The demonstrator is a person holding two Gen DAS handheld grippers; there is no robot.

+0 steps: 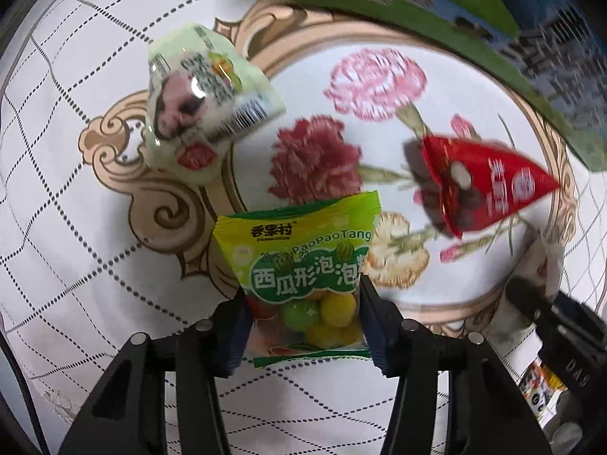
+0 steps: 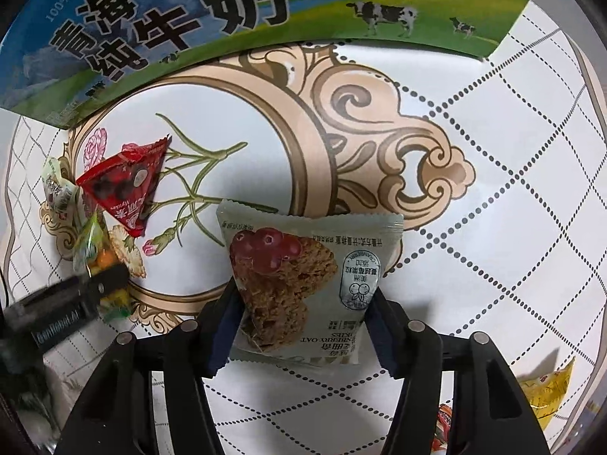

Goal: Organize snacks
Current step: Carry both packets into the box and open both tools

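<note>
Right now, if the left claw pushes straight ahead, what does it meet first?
Probably nothing solid at first: past the green gum bag held by the left claw is bare tablecloth, then the milk carton. Depth unclear.

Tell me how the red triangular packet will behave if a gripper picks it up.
The red packet looks like thin crinkled film, so it would probably flex between the jaws. It seems puffy with loose round pieces inside, likely light, and its contents may shift. The glossy surface could be slippery. Its pyramid shape makes rolling unlikely.

Cranberry oat cookie packet between the right tool's fingers, above the patterned tablecloth.
</note>
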